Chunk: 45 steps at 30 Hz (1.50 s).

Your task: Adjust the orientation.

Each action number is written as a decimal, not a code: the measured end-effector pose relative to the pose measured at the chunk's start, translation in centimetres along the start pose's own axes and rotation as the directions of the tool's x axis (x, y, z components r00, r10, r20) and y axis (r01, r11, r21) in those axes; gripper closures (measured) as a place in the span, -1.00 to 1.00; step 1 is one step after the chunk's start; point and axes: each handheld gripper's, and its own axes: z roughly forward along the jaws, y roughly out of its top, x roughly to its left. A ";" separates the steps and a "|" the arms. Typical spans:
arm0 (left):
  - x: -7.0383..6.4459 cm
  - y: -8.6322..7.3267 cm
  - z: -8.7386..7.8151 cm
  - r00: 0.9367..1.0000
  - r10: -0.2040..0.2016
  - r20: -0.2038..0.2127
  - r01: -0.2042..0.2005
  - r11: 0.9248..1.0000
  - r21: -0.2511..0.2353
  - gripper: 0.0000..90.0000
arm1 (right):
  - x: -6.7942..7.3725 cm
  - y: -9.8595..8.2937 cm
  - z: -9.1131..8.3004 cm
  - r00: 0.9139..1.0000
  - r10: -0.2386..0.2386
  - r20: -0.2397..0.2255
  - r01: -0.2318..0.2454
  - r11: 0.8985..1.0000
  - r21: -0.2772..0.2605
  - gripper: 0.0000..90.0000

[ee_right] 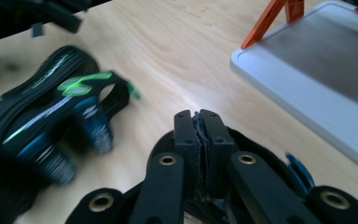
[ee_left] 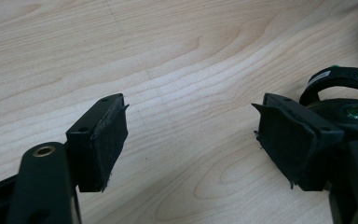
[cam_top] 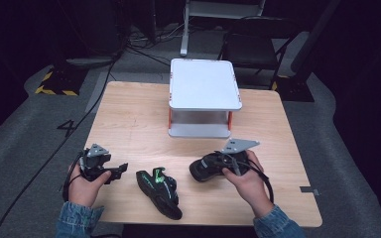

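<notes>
Two black sandals with green and blue trim are on the wooden table (cam_top: 129,124). One sandal (cam_top: 158,191) lies flat near the front edge, between my hands; its strap (ee_left: 349,79) shows just past my left gripper's right jaw. My left gripper (cam_top: 120,171) (ee_left: 191,135) is open just to the left of this sandal, with bare wood between its jaws. The same sandal (ee_right: 51,121) appears blurred in the right gripper view. My right gripper (cam_top: 214,166) (ee_right: 199,116) has its jaws pressed together on the second sandal (cam_top: 202,171) (ee_right: 261,147), which sits under and around them.
A white two-level stand (cam_top: 204,84) with orange posts occupies the back middle of the table; its lower shelf (ee_right: 307,84) lies just beyond my right gripper. A black chair (cam_top: 250,47), cables and a stand base are on the floor behind.
</notes>
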 end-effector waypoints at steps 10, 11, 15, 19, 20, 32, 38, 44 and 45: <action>0.1 0.8 0.8 1.000 -0.002 0.007 0.002 1.000 -0.008 -0.46 | -0.1 -4.1 -5.4 0.997 0.077 0.011 -0.078 0.995 0.064 0.93; 0.1 0.9 0.8 1.000 -0.002 0.009 0.002 1.000 -0.007 -0.46 | 0.0 -4.3 -5.6 0.997 0.077 0.018 -0.078 0.994 0.073 0.93; 0.0 1.1 1.1 1.000 -0.001 0.015 0.001 1.000 -0.009 -0.46 | 0.0 -5.1 -5.1 0.997 0.078 -0.029 -0.072 0.982 0.176 0.85; 0.0 1.2 1.3 1.000 0.001 0.016 -0.001 1.000 -0.003 -0.45 | 0.0 -5.3 -4.6 0.994 0.096 -0.044 -0.088 0.982 0.167 0.48; 0.1 1.2 1.4 1.000 -0.002 0.012 0.002 1.000 -0.005 -0.46 | -0.1 -5.2 -4.7 0.995 0.093 -0.037 -0.087 0.985 0.148 0.35; 0.2 0.6 0.9 1.000 -0.010 0.002 0.010 1.000 0.001 -0.46 | -3.2 -6.0 -1.3 0.985 0.022 0.174 -0.049 0.987 0.151 0.50; 0.7 -0.5 0.0 0.999 -0.030 -0.021 0.030 1.000 0.002 -0.45 | -3.5 -4.4 -0.5 0.996 -0.034 0.087 0.027 0.996 0.089 0.56; 1.0 -1.6 -1.1 0.998 -0.055 -0.038 0.055 0.998 -0.004 -0.45 | -3.8 -2.4 2.3 0.994 -0.110 -0.003 0.110 0.993 0.039 0.56; 1.0 -1.7 -1.2 0.997 -0.061 -0.040 0.061 0.998 -0.006 -0.45 | -4.0 -2.1 2.9 0.994 -0.111 -0.013 0.112 0.993 0.034 0.55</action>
